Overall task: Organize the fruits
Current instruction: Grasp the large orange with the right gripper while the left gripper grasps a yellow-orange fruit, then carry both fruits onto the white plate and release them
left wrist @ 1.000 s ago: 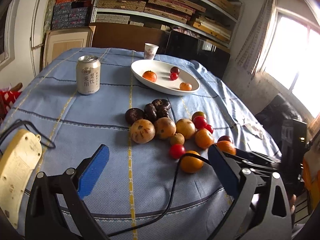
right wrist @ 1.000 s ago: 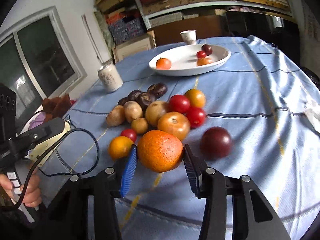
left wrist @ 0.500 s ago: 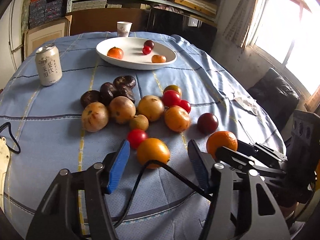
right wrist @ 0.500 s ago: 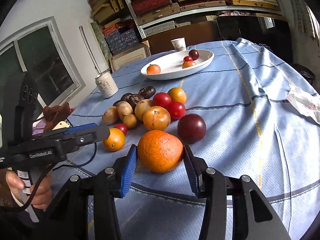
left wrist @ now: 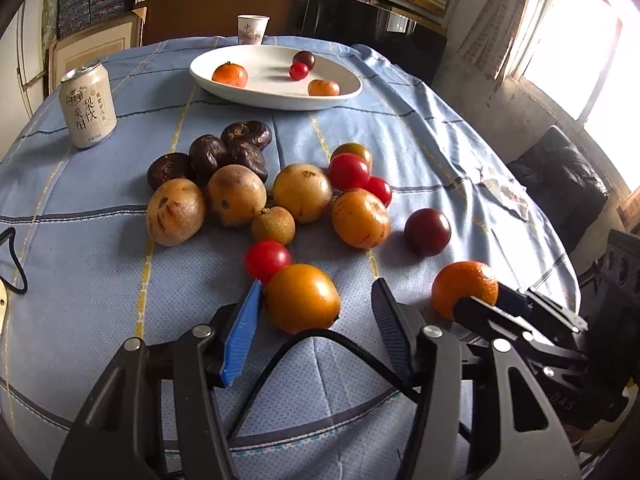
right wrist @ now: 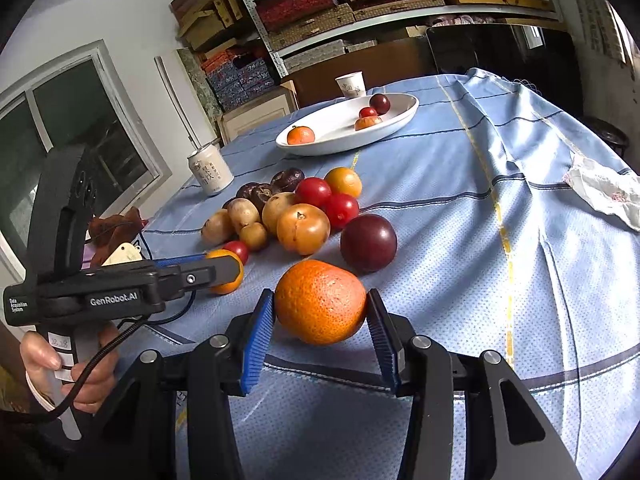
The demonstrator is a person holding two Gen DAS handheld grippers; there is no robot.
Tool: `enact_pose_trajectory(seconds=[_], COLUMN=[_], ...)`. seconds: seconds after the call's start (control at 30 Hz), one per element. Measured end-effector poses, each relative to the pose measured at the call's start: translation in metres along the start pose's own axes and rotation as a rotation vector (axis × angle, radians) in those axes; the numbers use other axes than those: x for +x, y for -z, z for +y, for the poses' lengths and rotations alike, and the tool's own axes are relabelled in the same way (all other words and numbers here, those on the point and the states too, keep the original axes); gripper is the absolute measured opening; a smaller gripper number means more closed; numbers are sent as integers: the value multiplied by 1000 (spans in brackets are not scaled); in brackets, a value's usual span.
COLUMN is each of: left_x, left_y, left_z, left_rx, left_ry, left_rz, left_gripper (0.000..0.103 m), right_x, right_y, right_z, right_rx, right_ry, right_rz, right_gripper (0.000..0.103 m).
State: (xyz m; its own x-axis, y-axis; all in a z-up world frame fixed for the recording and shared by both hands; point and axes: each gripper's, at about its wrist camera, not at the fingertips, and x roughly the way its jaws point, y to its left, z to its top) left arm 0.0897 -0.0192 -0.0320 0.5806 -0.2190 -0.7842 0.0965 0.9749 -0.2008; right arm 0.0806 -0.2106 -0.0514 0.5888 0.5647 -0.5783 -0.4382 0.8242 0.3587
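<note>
Left claw (left wrist: 316, 304) has just been closing around the yellow-orange fruit (left wrist: 302, 298), right pad not touching, while the right claw (right wrist: 320, 312) is clamped on the orange (right wrist: 320, 302).

the fruit pile (left wrist: 280, 196) clogs the middle of the tabletop (left wrist: 420, 144) with the can (left wrist: 88, 106) off to its left, but there's a bare strip between pile and plate (left wrist: 276, 98), plus open cloth down the right side
</note>
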Motion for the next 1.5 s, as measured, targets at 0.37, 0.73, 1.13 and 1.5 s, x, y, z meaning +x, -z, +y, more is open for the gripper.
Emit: enact_pose_trajectory(seconds=[0.37,0.73,1.13,1.5], left_x=[9,-19,-60,11], left_y=[0,2,-60,-179], left_z=[10,16,48,53], left_rx=[-49,-25,6,31], left_ry=[3,2,16,31], left_rz=[31,-30,-105,-93], left_gripper=[39,38,38,38], right_x=[2,2,-6,82], right_y=[0,0,-64,-175], right_z=[3,4,28,-3], right_rx=[-28,-26,-128,-124], right_ry=[24,8,-73,34], right_rz=[3,7,3,-63], right_gripper=[47,47,47,47])
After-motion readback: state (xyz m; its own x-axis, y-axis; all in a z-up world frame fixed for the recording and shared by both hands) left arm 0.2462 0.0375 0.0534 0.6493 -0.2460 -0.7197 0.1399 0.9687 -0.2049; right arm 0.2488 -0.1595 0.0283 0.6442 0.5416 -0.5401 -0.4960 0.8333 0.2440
